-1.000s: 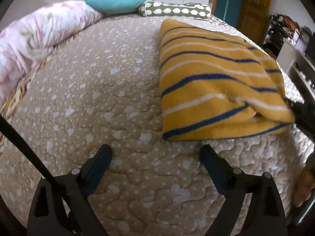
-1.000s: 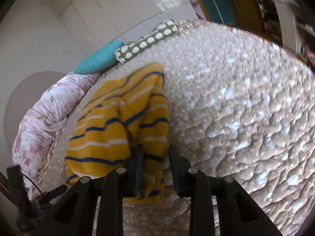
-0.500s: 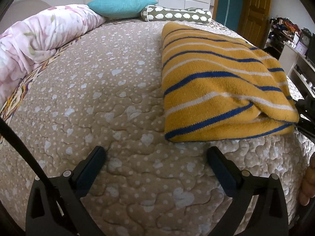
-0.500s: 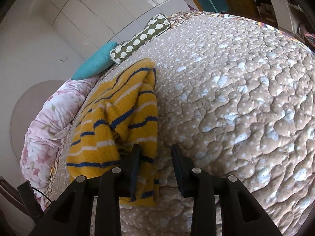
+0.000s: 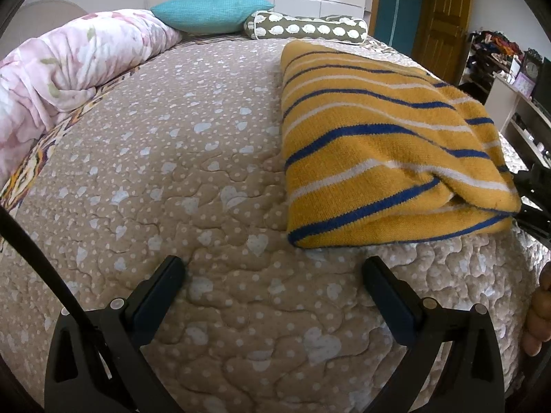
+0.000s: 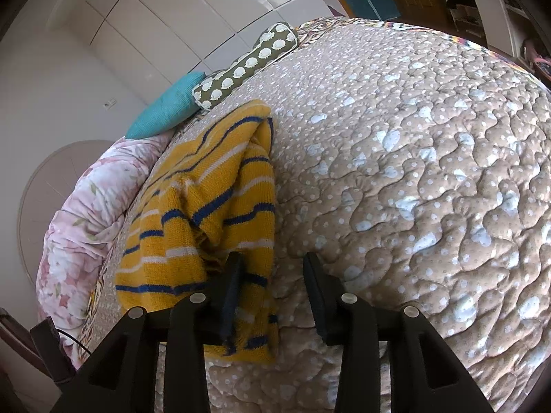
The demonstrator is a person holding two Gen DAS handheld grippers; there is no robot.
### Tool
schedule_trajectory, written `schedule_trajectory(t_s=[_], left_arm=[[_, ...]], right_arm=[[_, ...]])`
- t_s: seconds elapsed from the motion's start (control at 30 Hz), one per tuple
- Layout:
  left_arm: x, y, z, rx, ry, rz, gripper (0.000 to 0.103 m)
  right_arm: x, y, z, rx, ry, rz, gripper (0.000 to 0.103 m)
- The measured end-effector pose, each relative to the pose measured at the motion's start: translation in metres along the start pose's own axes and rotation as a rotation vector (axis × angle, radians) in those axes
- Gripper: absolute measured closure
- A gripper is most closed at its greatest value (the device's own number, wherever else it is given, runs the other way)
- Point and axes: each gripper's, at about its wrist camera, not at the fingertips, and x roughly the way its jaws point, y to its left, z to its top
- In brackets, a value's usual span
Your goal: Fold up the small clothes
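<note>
A yellow knit garment with blue and white stripes lies folded on the beige quilted bed. It also shows in the right wrist view, bunched along its right edge. My left gripper is open and empty, over bare quilt just short of the garment's near edge. My right gripper is open at the garment's near right corner; its left finger lies against the cloth and its right finger is over bare quilt. The right gripper's tip shows at the garment's right edge in the left wrist view.
A pink floral duvet is rolled along the bed's left side. A teal pillow and a green patterned bolster lie at the head. Shelves and clutter stand past the bed's right edge. White wardrobe doors are behind.
My right gripper has opened wider and let go of the garment's corner. My left gripper has drawn back slightly and opened wider. The garment has settled flatter.
</note>
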Motion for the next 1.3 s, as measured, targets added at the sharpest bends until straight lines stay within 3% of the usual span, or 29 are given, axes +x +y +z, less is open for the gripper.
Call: schedule_trajectory(t_s=[0.27, 0.4, 0.47, 0.57, 0.67, 0.87, 0.93, 1.0, 1.13, 1.3], left_arm=[[-0.005, 0.000, 0.002, -0.008, 0.015, -0.008, 0.000], [-0.021, 0.012, 0.007, -0.088, 0.019, -0.075, 0.005], [-0.036, 0.025, 0.016, -0.159, -0.019, -0.109, 0.005], [-0.049, 0.042, 0.034, -0.216, -0.058, -0.127, 0.005], [-0.042, 0.051, 0.056, -0.223, -0.033, -0.132, 0.005], [-0.001, 0.038, 0.088, -0.173, 0.039, -0.193, 0.005], [0.010, 0.031, 0.093, -0.185, 0.056, -0.247, 0.005], [0.019, 0.026, 0.096, -0.185, 0.076, -0.267, 0.005], [0.032, 0.008, 0.101, -0.139, 0.103, -0.257, 0.004], [0.031, -0.021, 0.100, 0.010, 0.118, -0.243, 0.004]], right_arm=[[0.002, -0.003, 0.001, 0.004, -0.002, 0.021, 0.060], [0.000, -0.008, 0.000, 0.019, -0.004, 0.044, 0.060], [-0.001, -0.010, 0.000, 0.026, -0.005, 0.056, 0.060], [-0.003, -0.013, -0.001, 0.035, -0.008, 0.071, 0.060], [-0.004, -0.014, -0.002, 0.041, -0.008, 0.076, 0.059], [-0.005, -0.015, -0.003, 0.043, -0.012, 0.081, 0.059], [-0.009, -0.018, -0.003, 0.056, -0.027, 0.095, 0.059], [-0.016, -0.023, -0.004, 0.080, -0.059, 0.100, 0.054], [-0.033, -0.033, -0.003, 0.132, -0.152, 0.095, 0.048], [-0.034, -0.030, -0.003, 0.131, -0.147, 0.065, 0.048]])
